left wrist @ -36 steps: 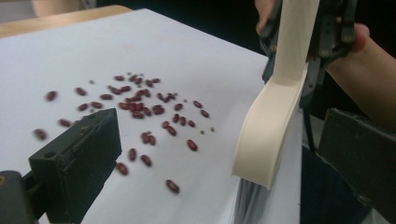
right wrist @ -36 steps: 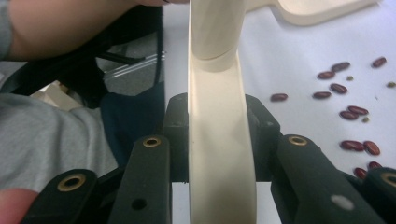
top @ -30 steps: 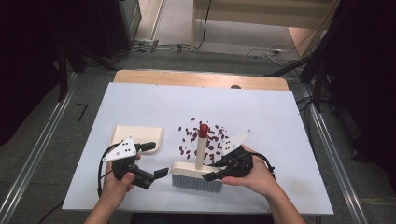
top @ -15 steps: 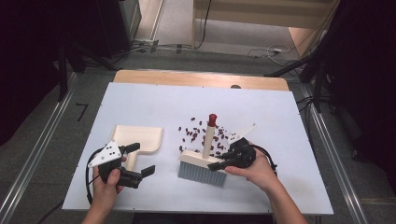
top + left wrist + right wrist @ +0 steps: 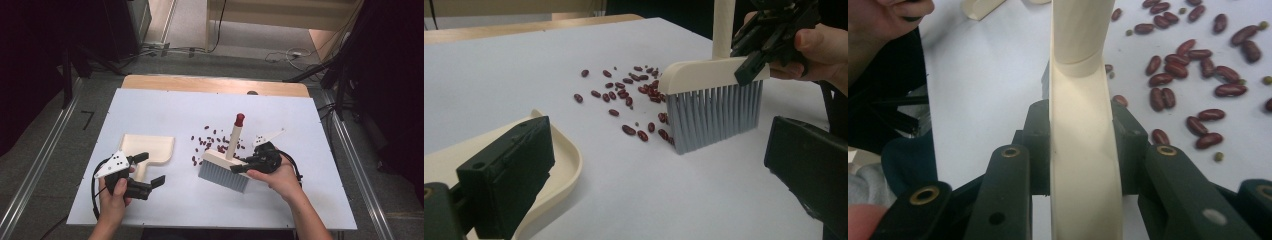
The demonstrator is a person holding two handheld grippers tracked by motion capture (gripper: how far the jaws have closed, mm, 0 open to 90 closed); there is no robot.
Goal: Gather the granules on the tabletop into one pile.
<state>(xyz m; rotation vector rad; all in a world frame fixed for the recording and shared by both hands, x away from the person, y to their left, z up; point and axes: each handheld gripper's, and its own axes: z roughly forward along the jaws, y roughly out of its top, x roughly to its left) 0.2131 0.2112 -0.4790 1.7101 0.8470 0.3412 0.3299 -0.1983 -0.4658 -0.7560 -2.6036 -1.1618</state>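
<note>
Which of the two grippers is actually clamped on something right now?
The right gripper: its jaws press both sides of the brush head, bristles on the table. The left gripper stands open around the dustpan handle, jaws apart from it.

Bare table [image 5: 165,205] between dustpan [image 5: 150,148] and brush [image 5: 224,169]; beans [image 5: 207,142] scattered behind gap.

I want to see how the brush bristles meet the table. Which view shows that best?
The left gripper view: the grey bristles stand side-on, tips on the white table beside the beans. The high view shows them small from above; the right gripper view gives the brush's cream back.
</note>
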